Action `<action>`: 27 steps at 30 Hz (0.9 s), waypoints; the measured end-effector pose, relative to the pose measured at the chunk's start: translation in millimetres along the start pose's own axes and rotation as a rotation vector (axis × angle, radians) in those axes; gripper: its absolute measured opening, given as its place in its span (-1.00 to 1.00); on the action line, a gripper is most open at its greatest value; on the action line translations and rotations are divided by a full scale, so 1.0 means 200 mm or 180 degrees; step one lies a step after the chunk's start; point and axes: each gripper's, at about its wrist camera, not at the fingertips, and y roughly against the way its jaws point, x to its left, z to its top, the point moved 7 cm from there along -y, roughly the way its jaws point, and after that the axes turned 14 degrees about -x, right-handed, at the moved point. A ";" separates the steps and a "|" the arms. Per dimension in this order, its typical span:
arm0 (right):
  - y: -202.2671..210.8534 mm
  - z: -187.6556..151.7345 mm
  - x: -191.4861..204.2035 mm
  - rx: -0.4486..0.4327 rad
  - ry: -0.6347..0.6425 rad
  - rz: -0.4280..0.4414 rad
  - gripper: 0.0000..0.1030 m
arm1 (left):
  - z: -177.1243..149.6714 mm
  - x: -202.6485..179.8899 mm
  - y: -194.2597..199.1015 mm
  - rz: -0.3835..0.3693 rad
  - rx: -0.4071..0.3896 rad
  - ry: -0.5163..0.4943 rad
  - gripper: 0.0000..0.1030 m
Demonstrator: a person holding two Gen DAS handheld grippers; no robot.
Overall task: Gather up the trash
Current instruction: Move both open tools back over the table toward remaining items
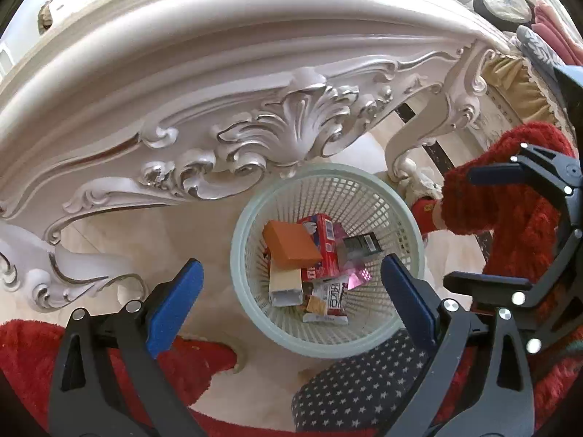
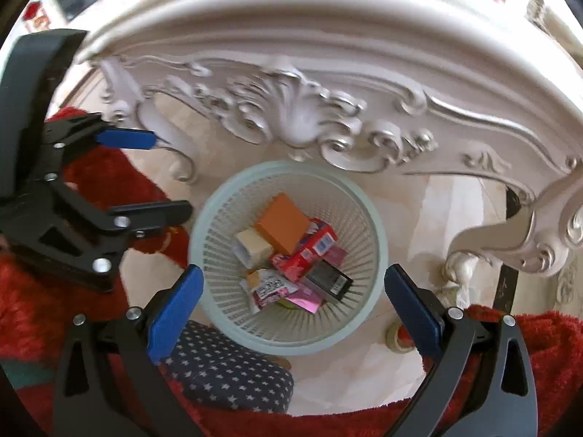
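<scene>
A large, ornate white table (image 1: 226, 83) with carved scrollwork arches across the top of both wrist views, standing on a pale glossy floor (image 2: 419, 218). Red fluffy fabric (image 1: 510, 218) — a person's clothing — fills the lower edges. Below the table's carved edge sits a round, pale green mesh basket (image 1: 397, 211), seen from above. A dark slipper with white stars (image 2: 226, 375) lies just beside the basket's near rim.

The left gripper (image 1: 291, 302) and the right gripper (image 2: 291, 309) both hang over the basket, each with blue-padded jaws spread wide and gripping nothing.

The trash lies heaped in the basket's bottom: an orange box (image 1: 291, 245), a red carton (image 1: 326, 244), a cream box (image 2: 253, 247), a black box (image 2: 329, 278), a pink foil wrapper (image 1: 355, 275) and a small white packet (image 2: 271, 287) — all touching in one pile.
</scene>
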 end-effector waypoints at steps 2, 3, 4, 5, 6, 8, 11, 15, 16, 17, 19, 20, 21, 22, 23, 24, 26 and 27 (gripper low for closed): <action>0.06 0.03 0.04 -0.0122 0.0071 0.0104 0.85 | 0.01 -0.01 0.05 -0.0062 -0.0056 0.0004 0.85; 0.10 0.06 0.05 -0.0214 0.0111 0.0141 0.85 | 0.02 -0.01 0.08 -0.0093 -0.0106 0.0012 0.85; 0.12 0.08 0.06 -0.0291 0.0142 0.0151 0.85 | 0.04 -0.01 0.12 -0.0119 -0.0154 0.0018 0.85; 0.18 0.13 0.07 -0.0448 0.0206 0.0182 0.85 | 0.06 -0.01 0.16 -0.0150 -0.0218 0.0031 0.85; 0.22 0.17 0.07 -0.0588 0.0261 0.0217 0.85 | 0.09 -0.01 0.21 -0.0201 -0.0312 0.0060 0.85; 0.32 0.28 0.07 -0.0985 0.0348 0.0331 0.85 | 0.17 0.01 0.30 -0.0279 -0.0487 0.0135 0.85; 0.42 0.44 0.03 -0.1340 0.0428 0.0478 0.85 | 0.28 0.05 0.41 -0.0299 -0.0715 0.0183 0.85; 0.47 0.68 -0.09 -0.1557 0.0623 0.0354 0.85 | 0.49 0.16 0.53 -0.0131 -0.0989 0.0154 0.85; 0.47 0.75 -0.13 -0.1588 0.0670 0.0326 0.85 | 0.55 0.21 0.54 -0.0046 -0.0996 0.0149 0.85; 0.46 0.83 -0.19 -0.1598 0.0713 0.0266 0.85 | 0.59 0.24 0.54 0.0008 -0.1002 0.0153 0.85; 0.43 0.96 -0.27 -0.1582 0.0773 0.0185 0.85 | 0.73 0.37 0.54 0.0165 -0.1038 0.0218 0.85; 0.40 1.06 -0.33 -0.1599 0.0840 0.0178 0.85 | 0.83 0.45 0.52 0.0245 -0.1058 0.0270 0.85; 0.37 1.14 -0.39 -0.1652 0.0887 0.0140 0.85 | 0.90 0.50 0.51 0.0280 -0.1096 0.0298 0.85; 0.35 1.20 -0.43 -0.1689 0.0911 0.0085 0.85 | 0.99 0.57 0.49 0.0325 -0.1162 0.0327 0.85; 0.29 1.29 -0.50 -0.1695 0.0931 -0.0004 0.85 | 1.08 0.63 0.47 0.0363 -0.1221 0.0350 0.85; 0.23 1.37 -0.55 -0.1653 0.0949 -0.0016 0.85 | 1.20 0.70 0.43 0.0409 -0.1273 0.0382 0.85; 0.13 1.48 -0.62 -0.1579 0.0995 0.0011 0.85 | 1.39 0.81 0.32 0.0458 -0.1289 0.0395 0.85; 0.08 1.52 -0.65 -0.1543 0.1034 0.0016 0.85 | 1.53 0.88 0.23 0.0503 -0.1297 0.0395 0.85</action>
